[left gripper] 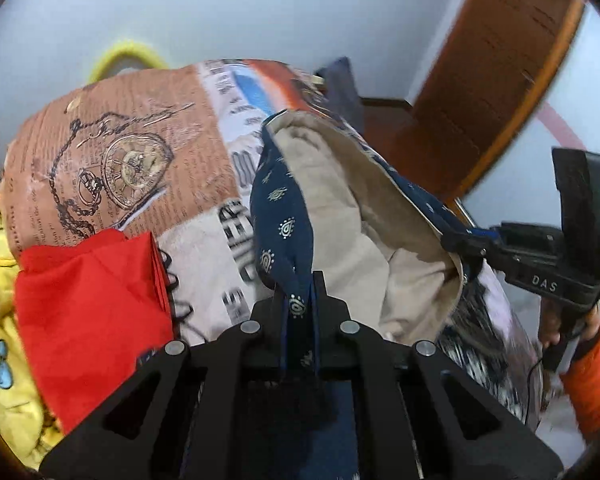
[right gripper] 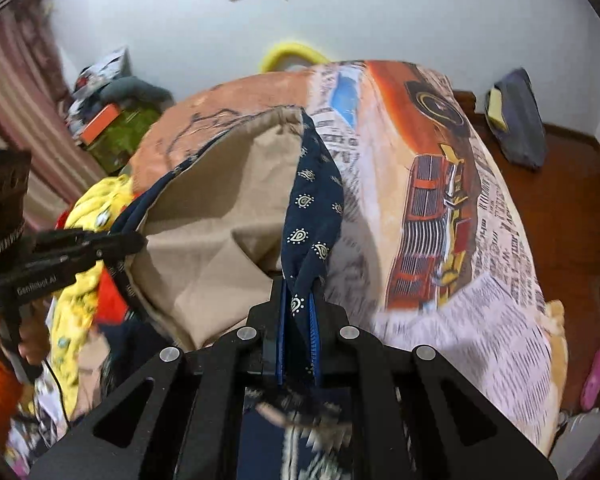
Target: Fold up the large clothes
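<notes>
Both the left gripper (left gripper: 300, 300) and right gripper (right gripper: 300, 300) clamp a navy garment (right gripper: 312, 200) above the bedspread (right gripper: 440, 184).

The bed (right gripper: 440, 216) has a newspaper-print cover, and red cloth (left gripper: 92, 320) and yellow cloth (left gripper: 4, 344) lie on it.

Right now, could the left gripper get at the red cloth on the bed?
Probably not yet. The left gripper is shut on the navy garment, which the right gripper also holds. The red cloth lies uncovered just to its left, so letting go would free the way.
</notes>
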The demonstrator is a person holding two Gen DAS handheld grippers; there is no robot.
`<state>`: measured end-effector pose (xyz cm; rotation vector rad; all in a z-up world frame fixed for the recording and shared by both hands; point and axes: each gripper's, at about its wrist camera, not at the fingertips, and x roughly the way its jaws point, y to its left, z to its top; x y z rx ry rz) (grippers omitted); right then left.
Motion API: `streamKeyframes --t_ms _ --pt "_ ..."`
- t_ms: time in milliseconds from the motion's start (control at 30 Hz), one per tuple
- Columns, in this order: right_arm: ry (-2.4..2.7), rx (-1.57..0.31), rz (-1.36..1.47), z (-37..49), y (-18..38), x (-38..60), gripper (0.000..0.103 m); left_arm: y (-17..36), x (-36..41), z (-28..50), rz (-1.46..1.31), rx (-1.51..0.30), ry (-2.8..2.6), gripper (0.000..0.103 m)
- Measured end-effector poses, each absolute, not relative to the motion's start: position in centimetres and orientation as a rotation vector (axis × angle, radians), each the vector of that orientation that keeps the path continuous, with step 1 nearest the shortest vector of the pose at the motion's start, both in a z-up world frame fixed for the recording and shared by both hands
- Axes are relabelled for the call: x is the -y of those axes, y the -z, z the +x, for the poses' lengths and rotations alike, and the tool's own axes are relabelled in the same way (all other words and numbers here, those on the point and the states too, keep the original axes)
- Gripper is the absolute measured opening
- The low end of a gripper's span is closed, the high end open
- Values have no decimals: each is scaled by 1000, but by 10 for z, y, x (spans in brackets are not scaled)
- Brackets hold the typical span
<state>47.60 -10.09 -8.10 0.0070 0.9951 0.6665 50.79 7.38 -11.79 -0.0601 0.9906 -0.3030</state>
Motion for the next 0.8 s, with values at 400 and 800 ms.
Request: streamKeyframes --t_ms 400,800 --pt "-612 -1079 -74 397 128 121 9 180 -70 428 69 -1142 263 8" --pt "-465 -1105 -135 388 152 133 49 228 -89 404 83 -1160 151 52"
